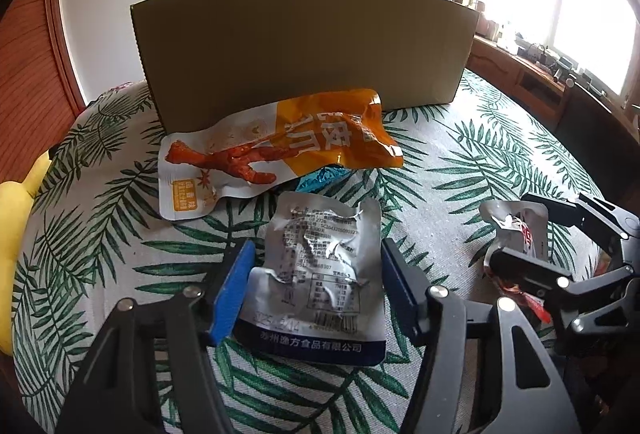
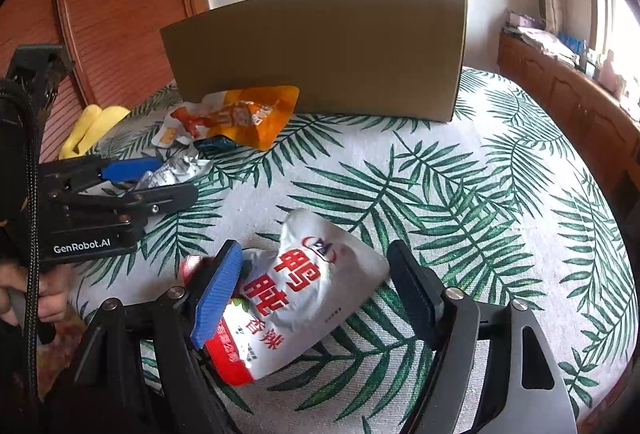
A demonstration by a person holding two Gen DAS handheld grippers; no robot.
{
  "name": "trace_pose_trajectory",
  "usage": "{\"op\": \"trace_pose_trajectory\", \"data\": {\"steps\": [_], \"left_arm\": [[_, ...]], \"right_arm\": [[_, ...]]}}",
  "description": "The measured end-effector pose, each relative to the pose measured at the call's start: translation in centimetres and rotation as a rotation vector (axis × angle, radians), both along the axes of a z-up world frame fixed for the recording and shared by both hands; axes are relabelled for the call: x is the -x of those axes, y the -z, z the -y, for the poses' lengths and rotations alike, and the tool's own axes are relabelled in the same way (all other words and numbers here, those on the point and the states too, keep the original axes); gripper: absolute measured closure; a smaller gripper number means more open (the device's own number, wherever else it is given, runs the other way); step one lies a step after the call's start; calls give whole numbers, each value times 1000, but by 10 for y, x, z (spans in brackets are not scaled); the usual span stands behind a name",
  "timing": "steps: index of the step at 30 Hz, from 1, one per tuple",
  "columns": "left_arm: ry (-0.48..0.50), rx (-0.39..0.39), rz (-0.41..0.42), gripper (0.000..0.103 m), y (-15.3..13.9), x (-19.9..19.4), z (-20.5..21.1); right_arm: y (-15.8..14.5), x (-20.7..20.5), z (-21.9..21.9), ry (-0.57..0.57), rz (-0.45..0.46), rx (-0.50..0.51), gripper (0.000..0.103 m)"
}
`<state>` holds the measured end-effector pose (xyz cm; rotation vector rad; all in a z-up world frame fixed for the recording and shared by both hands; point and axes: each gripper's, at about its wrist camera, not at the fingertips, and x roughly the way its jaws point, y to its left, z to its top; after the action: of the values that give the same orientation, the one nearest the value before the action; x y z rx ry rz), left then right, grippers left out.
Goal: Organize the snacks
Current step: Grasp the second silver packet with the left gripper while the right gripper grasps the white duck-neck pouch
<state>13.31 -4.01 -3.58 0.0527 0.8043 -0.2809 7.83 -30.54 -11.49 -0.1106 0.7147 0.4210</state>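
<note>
I see the silver packet [image 1: 320, 274] lying printed-back up on the leaf-patterned cloth [image 1: 460, 162], between the fingers of my left tool [image 1: 316, 290]. Its blue pad [image 1: 232, 294] on one side sits at the packet's edge, the dark pad on the other side is just beside the opposite edge; the tool is about half wide and I cannot tell whether either pad presses on the foil.

The white packet with red lettering [image 2: 304, 294] lies between the fingers of my right tool [image 2: 316, 298]. The blue pad [image 2: 216, 298] overlaps its left edge, while the dark finger [image 2: 416, 294] stands clear of its right side, so this tool is wide and grips nothing.

Beyond the silver packet lies an orange and white packet [image 1: 272, 150] with a chicken-foot picture, its far end against the foot of the cardboard box [image 1: 304, 42], which stands upright at the back of the cloth. A blue wrapper [image 1: 320, 180] peeks out from under the orange one.

A yellow soft thing [image 1: 20, 226] sits at the left edge of the cloth. In the right wrist view, a hand [image 2: 36, 294] holds the left tool's grip. A wooden door [image 2: 120, 14] stands behind.
</note>
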Motion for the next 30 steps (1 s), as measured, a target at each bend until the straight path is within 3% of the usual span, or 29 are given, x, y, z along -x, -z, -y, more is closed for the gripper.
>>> {"op": "trace_pose_trajectory", "data": {"steps": [11,13,18,24,30], "left_arm": [[-2,3,1,42,-1,0,-3],[-3,6,0,42,0,0,-2],[-4,11,0,42,0,0,-2],[-17,23,-3,42,-2,0,-5],[-14,58,-1,42,-8,9,-10]], "right_arm": [[4,0,-9,2,25,56,23],[4,2,-10,-8,36,63,30],[3,5,-10,-18,48,49,63],[2,6,-6,-38,37,-9,75],[0,6,1,-30,32,-45,77]]}}
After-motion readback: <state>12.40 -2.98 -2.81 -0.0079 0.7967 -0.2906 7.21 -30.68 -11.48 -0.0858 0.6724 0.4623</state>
